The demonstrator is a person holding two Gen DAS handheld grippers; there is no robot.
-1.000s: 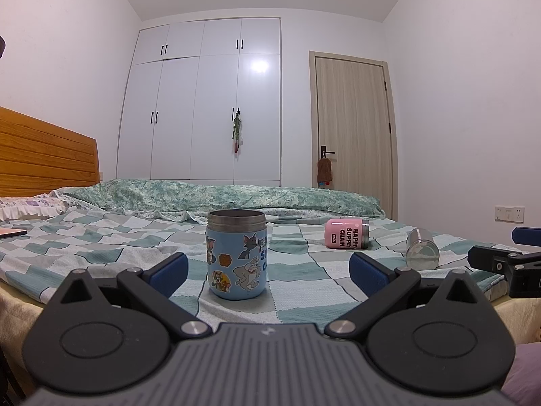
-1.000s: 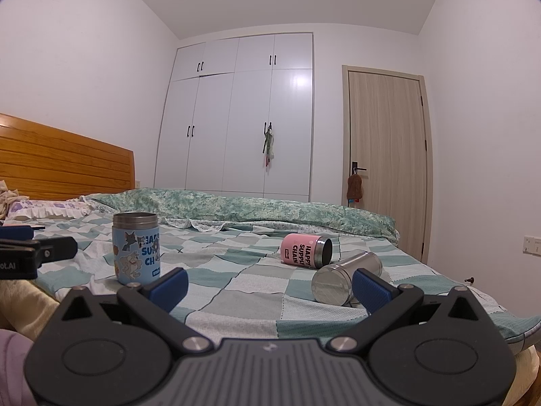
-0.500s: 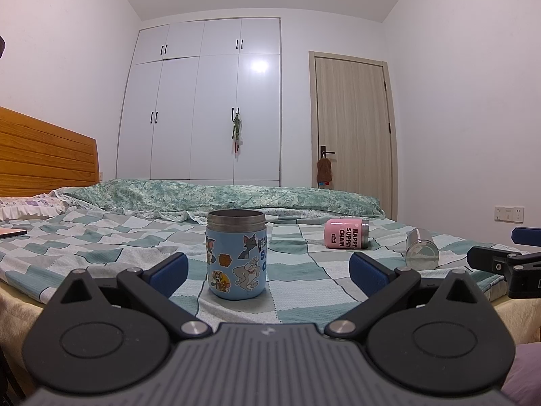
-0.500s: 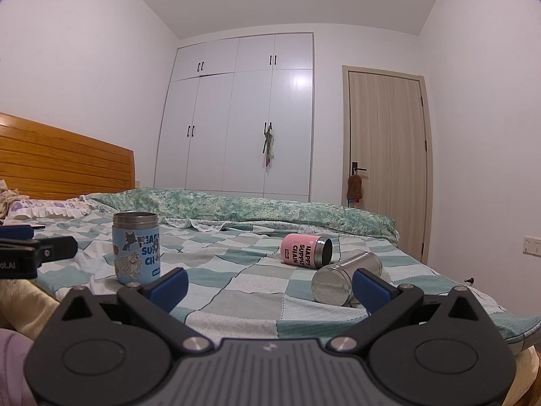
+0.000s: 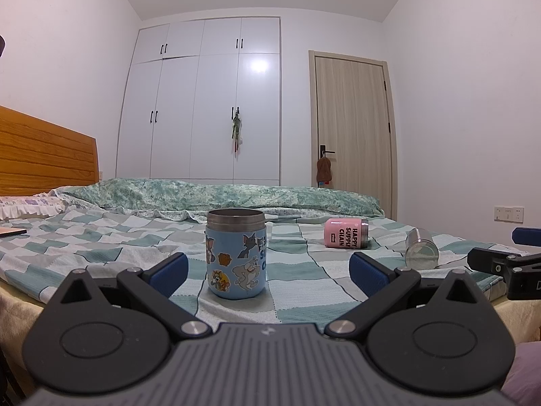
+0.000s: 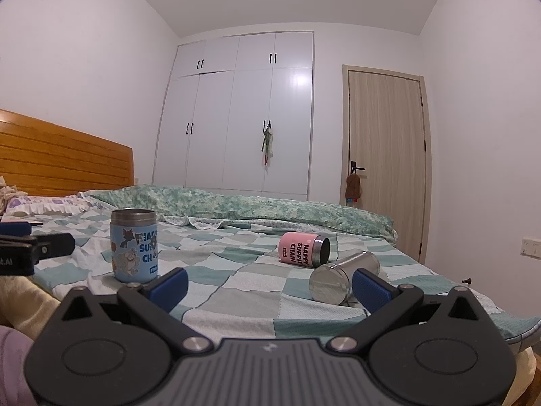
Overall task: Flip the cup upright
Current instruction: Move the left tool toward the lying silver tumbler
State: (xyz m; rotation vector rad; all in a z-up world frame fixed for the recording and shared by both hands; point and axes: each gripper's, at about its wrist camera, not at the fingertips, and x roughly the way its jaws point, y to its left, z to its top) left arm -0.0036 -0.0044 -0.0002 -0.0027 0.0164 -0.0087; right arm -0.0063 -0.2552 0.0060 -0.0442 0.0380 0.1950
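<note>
Both blue-padded fingers of the left gripper (image 5: 268, 272) stand spread wide in the left wrist view, holding nothing; the blue cartoon cup (image 5: 236, 253) stands upright on the checked bedspread (image 5: 101, 247) just beyond and between them, near the bed's front edge, steel rim up, touching neither pad; further back toward the right side of the bed the pink cup (image 5: 345, 232) lies on its side, and the steel cup (image 5: 421, 248) lies on its side near the right edge, base toward the camera; the right gripper's black fingers reach in at the right edge of this view, over the bed's front right corner.

Seen from the right wrist, the right gripper (image 6: 269, 282) is likewise spread wide and empty; the steel cup (image 6: 341, 278) lies just beside the right finger (image 6: 370, 287), whose pad overlaps it in this view, though contact cannot be told; the pink cup (image 6: 303, 248) lies just behind it, open mouth toward the right; the blue cartoon cup (image 6: 134, 246) stands upright near the front left, with the left gripper's fingers entering at the left edge; a white wardrobe (image 6: 236, 111) and a wooden door (image 6: 387, 155) stand behind the bed.
</note>
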